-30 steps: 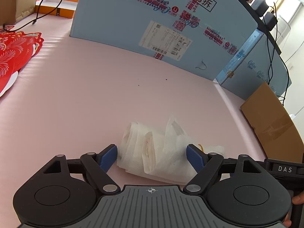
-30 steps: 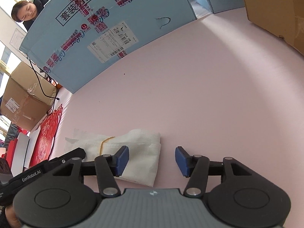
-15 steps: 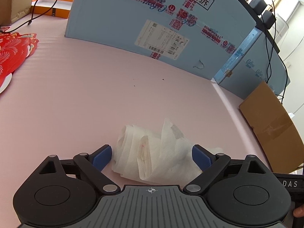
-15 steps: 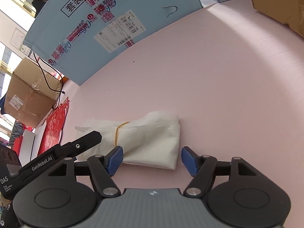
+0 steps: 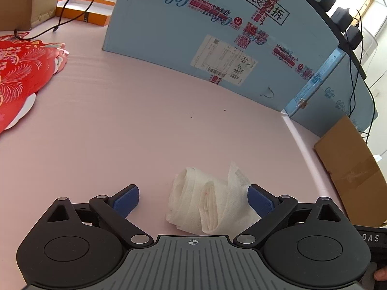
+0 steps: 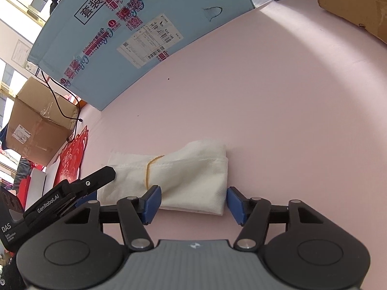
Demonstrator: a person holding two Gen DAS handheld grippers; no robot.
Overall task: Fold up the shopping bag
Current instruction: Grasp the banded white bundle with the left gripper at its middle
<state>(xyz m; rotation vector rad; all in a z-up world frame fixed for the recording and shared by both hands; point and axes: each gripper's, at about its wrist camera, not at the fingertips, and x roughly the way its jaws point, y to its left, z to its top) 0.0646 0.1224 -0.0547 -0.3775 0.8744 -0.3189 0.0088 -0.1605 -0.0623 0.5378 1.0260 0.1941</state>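
nearby, "kidswant" blue box [image 5: 217, 36], "genrobot.ai" left gripper [image 6: 79, 191], folded white bag [image 6: 188, 178]

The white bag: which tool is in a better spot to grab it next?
Probably the right tool: its open fingers sit on either side of the folded bag. The left tool is open too, but the bag lies off toward its right finger.
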